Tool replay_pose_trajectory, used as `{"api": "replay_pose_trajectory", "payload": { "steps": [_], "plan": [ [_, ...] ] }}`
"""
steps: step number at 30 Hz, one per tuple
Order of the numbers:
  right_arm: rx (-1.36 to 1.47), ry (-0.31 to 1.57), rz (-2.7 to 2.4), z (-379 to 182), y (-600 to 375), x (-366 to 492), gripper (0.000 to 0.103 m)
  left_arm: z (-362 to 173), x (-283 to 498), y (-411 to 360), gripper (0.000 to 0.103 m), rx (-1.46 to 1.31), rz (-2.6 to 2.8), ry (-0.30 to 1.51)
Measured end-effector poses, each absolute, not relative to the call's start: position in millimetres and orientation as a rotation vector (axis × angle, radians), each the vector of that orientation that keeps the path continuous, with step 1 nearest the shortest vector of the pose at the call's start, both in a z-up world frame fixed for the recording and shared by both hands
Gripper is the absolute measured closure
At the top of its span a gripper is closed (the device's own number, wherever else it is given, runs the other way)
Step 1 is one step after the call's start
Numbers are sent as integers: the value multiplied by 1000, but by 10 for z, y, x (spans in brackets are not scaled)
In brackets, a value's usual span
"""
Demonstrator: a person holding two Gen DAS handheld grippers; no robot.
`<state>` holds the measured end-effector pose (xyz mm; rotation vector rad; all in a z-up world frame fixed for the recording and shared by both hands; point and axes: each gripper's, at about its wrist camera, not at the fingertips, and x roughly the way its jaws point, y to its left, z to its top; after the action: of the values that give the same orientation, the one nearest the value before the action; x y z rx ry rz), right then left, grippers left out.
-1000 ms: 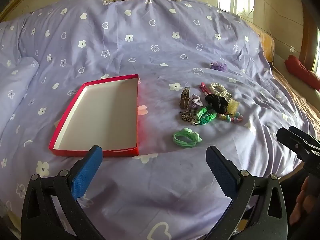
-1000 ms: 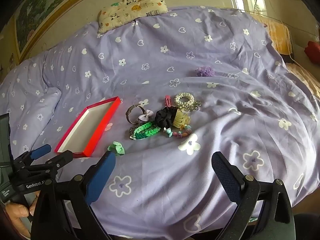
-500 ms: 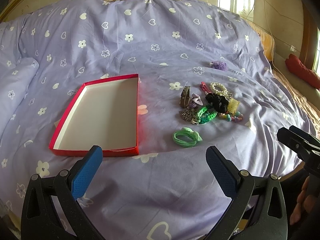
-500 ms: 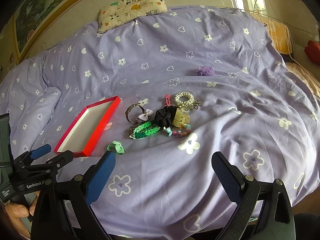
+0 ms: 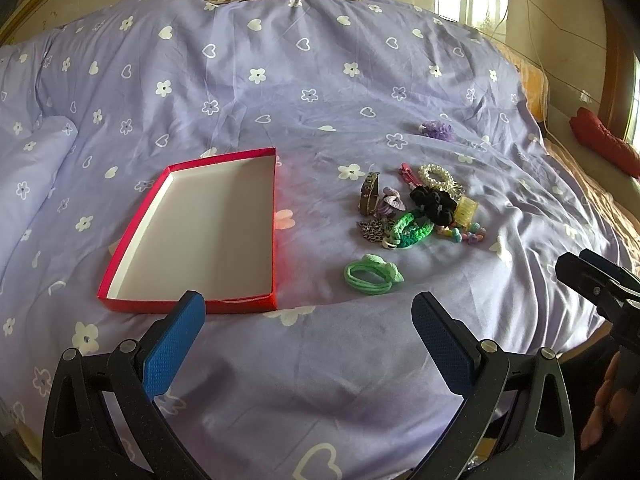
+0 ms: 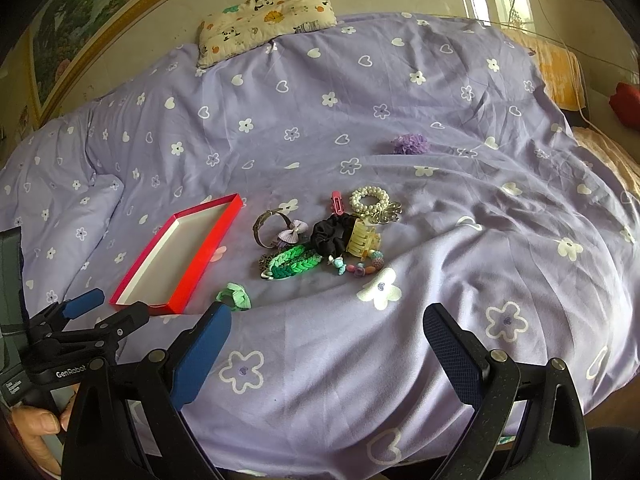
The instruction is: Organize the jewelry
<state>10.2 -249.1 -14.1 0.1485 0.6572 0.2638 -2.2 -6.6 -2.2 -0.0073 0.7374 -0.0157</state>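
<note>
An empty red box (image 5: 200,236) with a white inside lies on the purple bedspread; it also shows in the right wrist view (image 6: 180,256). Right of it lies a pile of jewelry and hair pieces: a green braided bracelet (image 5: 412,230), a black scrunchie (image 5: 434,202), a pearl bracelet (image 5: 434,176), a brown cuff (image 5: 366,198), a yellow claw clip (image 6: 362,238). A light green hair tie (image 5: 372,274) lies apart, nearer me. A purple scrunchie (image 5: 438,130) lies farther back. My left gripper (image 5: 308,320) is open and empty. My right gripper (image 6: 326,332) is open and empty.
A patterned pillow (image 6: 266,14) lies at the head of the bed. A folded quilt edge (image 5: 36,168) bulges at the left. The bed's edge drops off to the right, with a red cushion (image 5: 604,146) beyond it.
</note>
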Motion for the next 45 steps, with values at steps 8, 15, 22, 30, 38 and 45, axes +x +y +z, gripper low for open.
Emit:
{"api": "replay_pose_trajectory", "payload": {
  "steps": [8, 15, 22, 30, 38, 45],
  "plan": [
    [149, 657, 264, -141, -2488, 102, 5, -31, -20, -67, 0, -7, -15, 738],
    [151, 657, 264, -152, -2497, 105, 5, -46, -27, -62, 0, -6, -14, 740],
    [154, 663, 269, -142, -2453, 127, 5, -109, -13, -68, 0, -7, -18, 746],
    [169, 673, 286, -178, -2463, 272, 5, -215, 205, -71, 0, -22, -49, 788],
    [179, 690, 284, -214, -2511, 513, 6, -212, 417, -167, 0, -1, -98, 813],
    [197, 712, 282, -258, -2550, 837, 22, -304, 644, -278, 3, 15, -133, 850]
  ]
}}
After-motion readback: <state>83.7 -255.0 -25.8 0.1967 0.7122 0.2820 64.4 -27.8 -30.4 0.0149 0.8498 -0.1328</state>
